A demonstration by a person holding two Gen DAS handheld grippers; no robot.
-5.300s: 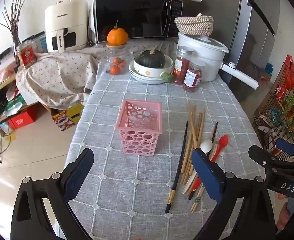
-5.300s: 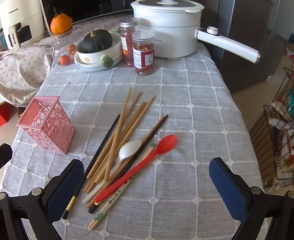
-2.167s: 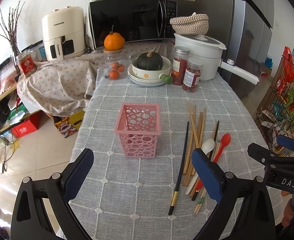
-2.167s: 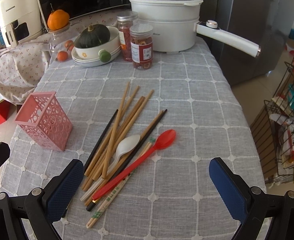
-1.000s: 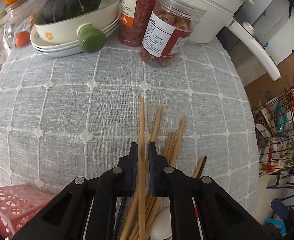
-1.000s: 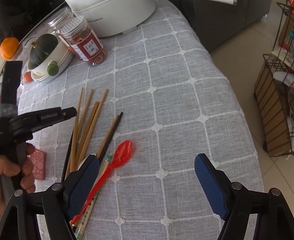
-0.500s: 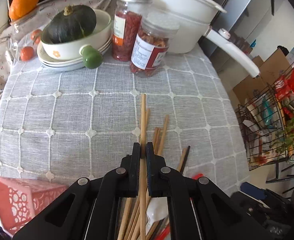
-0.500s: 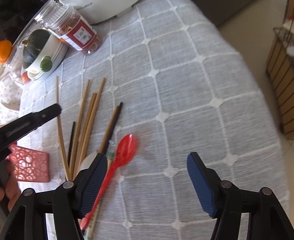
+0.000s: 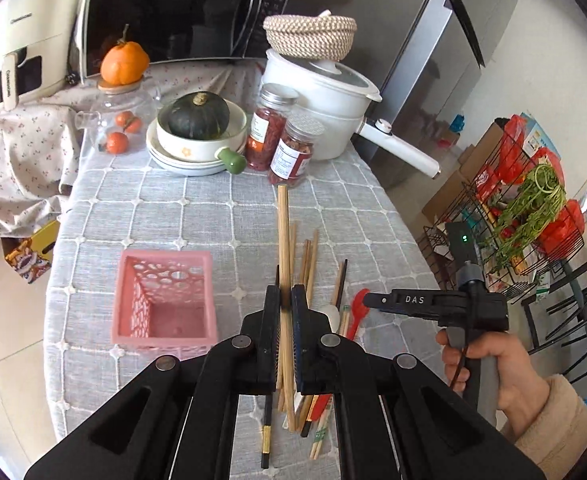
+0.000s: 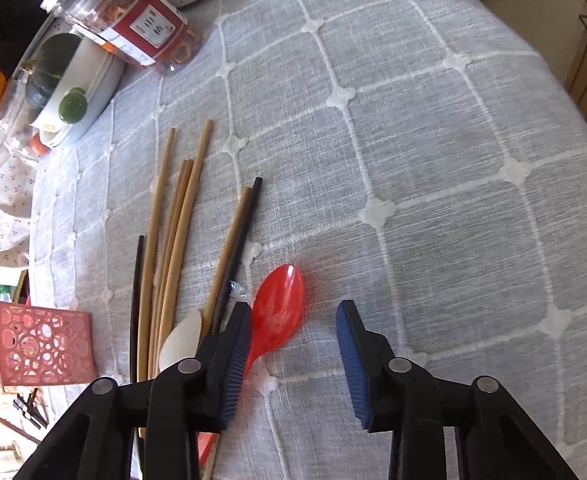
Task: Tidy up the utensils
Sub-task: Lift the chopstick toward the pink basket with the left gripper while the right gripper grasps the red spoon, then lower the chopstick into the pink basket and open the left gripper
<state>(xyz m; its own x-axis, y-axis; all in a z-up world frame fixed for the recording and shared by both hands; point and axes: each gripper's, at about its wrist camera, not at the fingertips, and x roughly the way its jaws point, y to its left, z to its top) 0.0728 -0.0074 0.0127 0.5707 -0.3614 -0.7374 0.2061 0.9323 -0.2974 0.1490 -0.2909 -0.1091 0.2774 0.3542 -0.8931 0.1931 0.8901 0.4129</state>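
Note:
My left gripper [image 9: 286,294] is shut on a wooden chopstick [image 9: 282,232] and holds it lifted above the table, to the right of the pink perforated holder [image 9: 164,300]. Several wooden and black chopsticks [image 9: 308,264], a white spoon and a red spoon [image 9: 358,310] lie on the grey checked cloth. My right gripper [image 10: 293,314] is open, low over the red spoon [image 10: 278,310], whose bowl lies between the fingertips. The chopstick pile [image 10: 171,236], the white spoon [image 10: 181,340] and the pink holder [image 10: 39,346] lie to its left.
At the far end stand a bowl with a dark squash [image 9: 199,128], two red-filled jars [image 9: 293,154], a white pot with a long handle [image 9: 329,92], a microwave [image 9: 181,16] and an orange [image 9: 124,63]. A wire rack [image 9: 525,216] stands right of the table.
My left gripper has lifted and pulled back with the chopstick, so the pink holder now shows below. My right gripper has come down over the red spoon and narrowed its opening.

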